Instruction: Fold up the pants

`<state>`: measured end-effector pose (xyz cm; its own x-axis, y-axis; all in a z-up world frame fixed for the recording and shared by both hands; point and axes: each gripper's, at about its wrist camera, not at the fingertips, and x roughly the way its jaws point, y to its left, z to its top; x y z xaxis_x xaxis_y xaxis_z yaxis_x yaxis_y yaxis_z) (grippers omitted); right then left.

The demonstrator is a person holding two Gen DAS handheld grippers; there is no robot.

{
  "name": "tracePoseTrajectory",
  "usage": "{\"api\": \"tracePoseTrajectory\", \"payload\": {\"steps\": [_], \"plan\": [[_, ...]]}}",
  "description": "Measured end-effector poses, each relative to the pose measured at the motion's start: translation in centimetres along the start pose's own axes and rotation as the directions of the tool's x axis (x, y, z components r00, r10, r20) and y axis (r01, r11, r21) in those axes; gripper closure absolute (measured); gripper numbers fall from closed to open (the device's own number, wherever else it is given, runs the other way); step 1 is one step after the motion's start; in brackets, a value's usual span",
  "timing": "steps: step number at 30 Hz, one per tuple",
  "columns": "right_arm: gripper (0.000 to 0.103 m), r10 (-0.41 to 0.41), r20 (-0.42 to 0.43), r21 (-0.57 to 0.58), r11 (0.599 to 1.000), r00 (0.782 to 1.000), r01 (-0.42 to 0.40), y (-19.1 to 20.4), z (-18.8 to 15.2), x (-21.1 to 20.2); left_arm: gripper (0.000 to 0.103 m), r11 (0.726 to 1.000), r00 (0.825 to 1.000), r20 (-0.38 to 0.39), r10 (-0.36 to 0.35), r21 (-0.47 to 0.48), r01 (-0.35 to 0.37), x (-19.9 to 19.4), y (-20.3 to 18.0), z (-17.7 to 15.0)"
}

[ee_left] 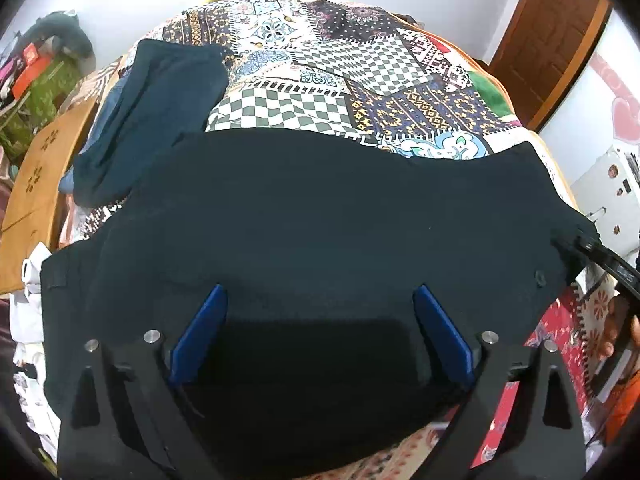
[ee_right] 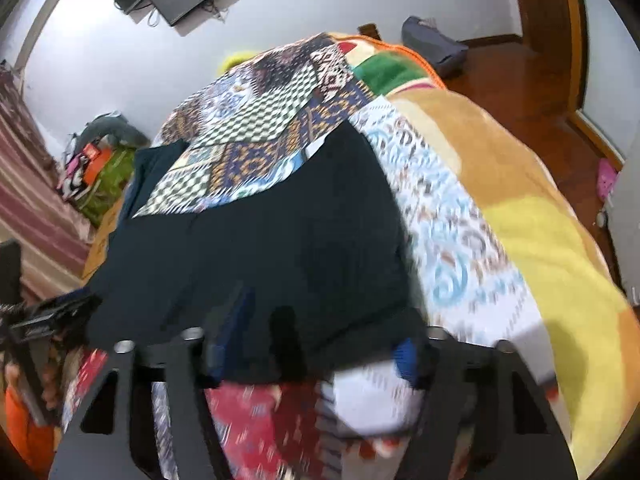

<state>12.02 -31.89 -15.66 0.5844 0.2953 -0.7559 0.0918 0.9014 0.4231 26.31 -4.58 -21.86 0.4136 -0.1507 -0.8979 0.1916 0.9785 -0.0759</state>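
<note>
**Across the bed, pants lie broadside to both jaws**

On the patchwork bedspread [ee_left: 320,68] the dark pants [ee_left: 312,216] lie spread wide, their long axis running left to right across the near edge of the bed, square to the way both cameras look. The left gripper [ee_left: 320,332] hangs right over the near hem, jaws released, blue pads [ee_left: 200,332] splayed well apart with dark cloth showing between them and no pinch made. Over at the right-hand end of the garment, the left view picks up a black finger touching the corner of the fabric: the right gripper [ee_right: 316,348]. Its own view is blurred. The jaws look spread, near edge of the pants between them, but whether they are pinching that edge I cannot tell.

So the geometry is plain. Fabric stretches away from both sets of jaws toward the far side of the bed, each gripper at its own end of the near edge, the left more toward the middle. My read: the fold turns on that long near edge, lifted evenly and carried forward.

A second dark garment [ee_left: 148,120] lies crumpled at the far left, just beside the pants, and could snag.
</note>
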Motion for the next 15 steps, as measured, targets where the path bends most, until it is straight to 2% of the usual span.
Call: {"api": "tracePoseTrajectory", "payload": {"steps": [2, 5, 7, 11, 15], "plan": [[0.092, -0.021, -0.004, 0.003, 1.000, 1.000, 0.021, -0.1, 0.8, 0.7, 0.007, 1.000, 1.000, 0.002, 0.012, -0.001, -0.012, 0.2, -0.4, 0.3], [0.095, -0.005, -0.020, 0.014, 1.000, 1.000, 0.006, -1.0, 1.4, 0.9, 0.007, 1.000, 1.000, 0.008, 0.020, 0.010, -0.020, 0.1, -0.9, 0.4], [0.095, -0.036, 0.018, -0.021, 0.999, 0.999, 0.036, -1.4, 1.8, 0.1, 0.007, 1.000, 1.000, 0.020, 0.017, 0.017, -0.017, -0.2, -1.2, 0.5], [0.095, -0.065, 0.077, -0.011, 0.998, 0.995, 0.066, -2.2, 2.8, -1.9, 0.007, 1.000, 0.998, 0.052, 0.021, 0.007, -0.021, -1.2, -0.9, 0.6], [0.095, -0.034, 0.099, 0.005, 0.999, 0.995, 0.033, -2.0, 3.8, -3.5, 0.007, 1.000, 0.996, 0.093, 0.006, -0.016, -0.005, -2.7, -0.4, 0.6]]}}
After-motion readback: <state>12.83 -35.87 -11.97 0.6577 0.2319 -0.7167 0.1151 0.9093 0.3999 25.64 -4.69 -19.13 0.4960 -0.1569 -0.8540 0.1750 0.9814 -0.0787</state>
